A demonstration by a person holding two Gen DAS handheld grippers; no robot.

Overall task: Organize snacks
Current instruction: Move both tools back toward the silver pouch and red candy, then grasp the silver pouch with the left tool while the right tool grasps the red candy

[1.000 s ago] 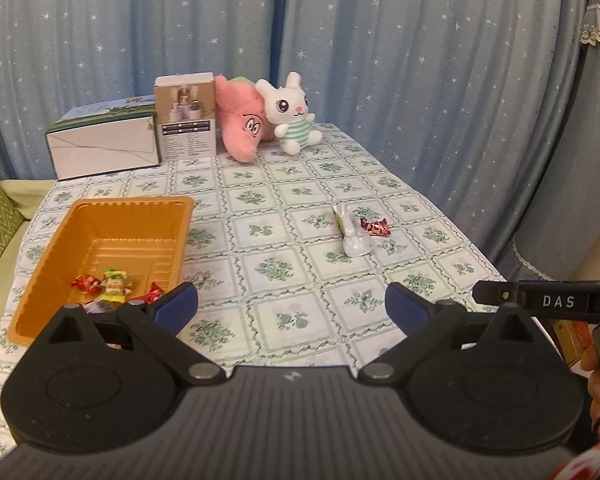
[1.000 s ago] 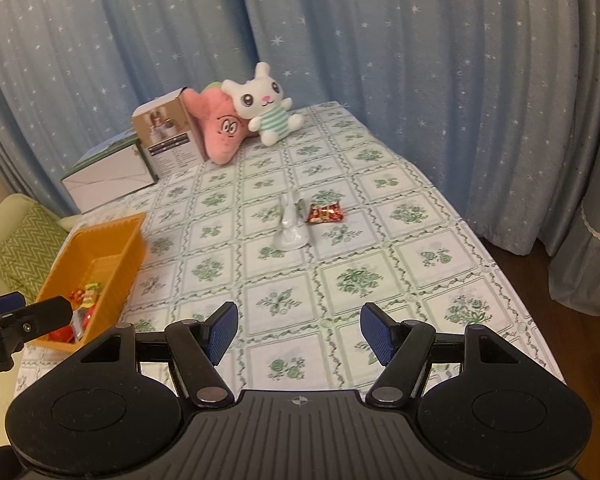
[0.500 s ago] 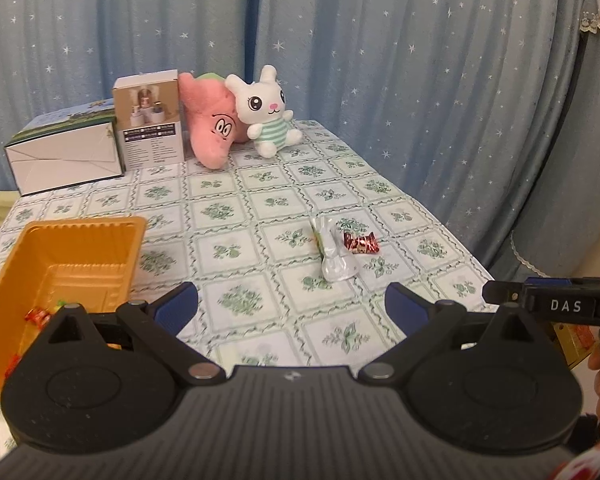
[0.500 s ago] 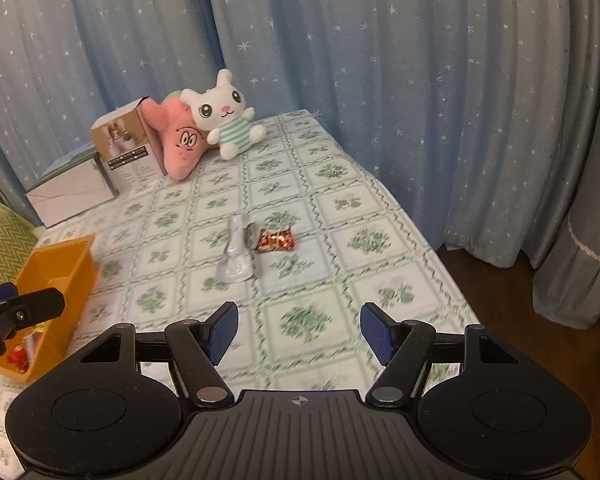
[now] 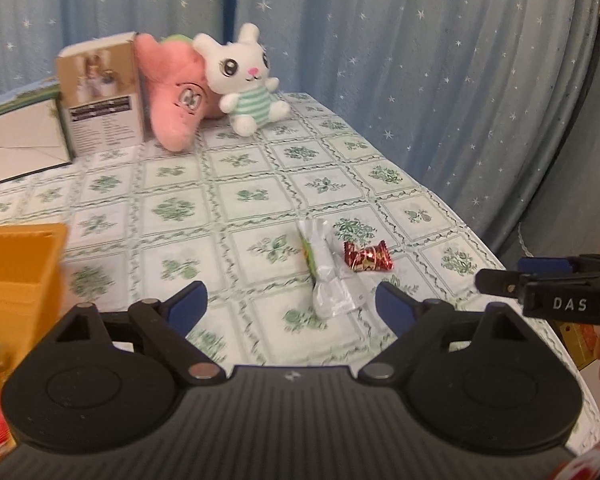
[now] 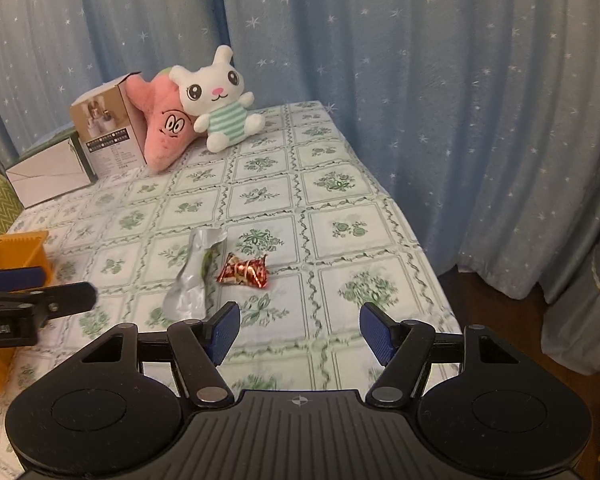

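A red foil candy point(image 5: 367, 255) point(image 6: 243, 271) and a silver-green wrapper snack point(image 5: 325, 272) point(image 6: 194, 276) lie side by side on the green-patterned tablecloth. An orange tray point(image 5: 18, 276) point(image 6: 18, 250) with several candies stands at the left. My left gripper point(image 5: 292, 306) is open and empty, just short of the silver wrapper. My right gripper point(image 6: 300, 334) is open and empty, near the red candy and a little right of it. Each gripper shows at the edge of the other's view.
At the back stand a white box point(image 5: 16, 140), a brown carton point(image 5: 100, 96), a pink plush point(image 5: 172, 96) and a white bunny plush point(image 5: 244, 80). Blue starred curtains hang behind and right. The table's right edge point(image 6: 416, 240) drops to the floor.
Both grippers have moved forward and right toward the two snacks, which now look larger and nearer. The orange tray has slid to the left edge of both views. Jaws stay open.
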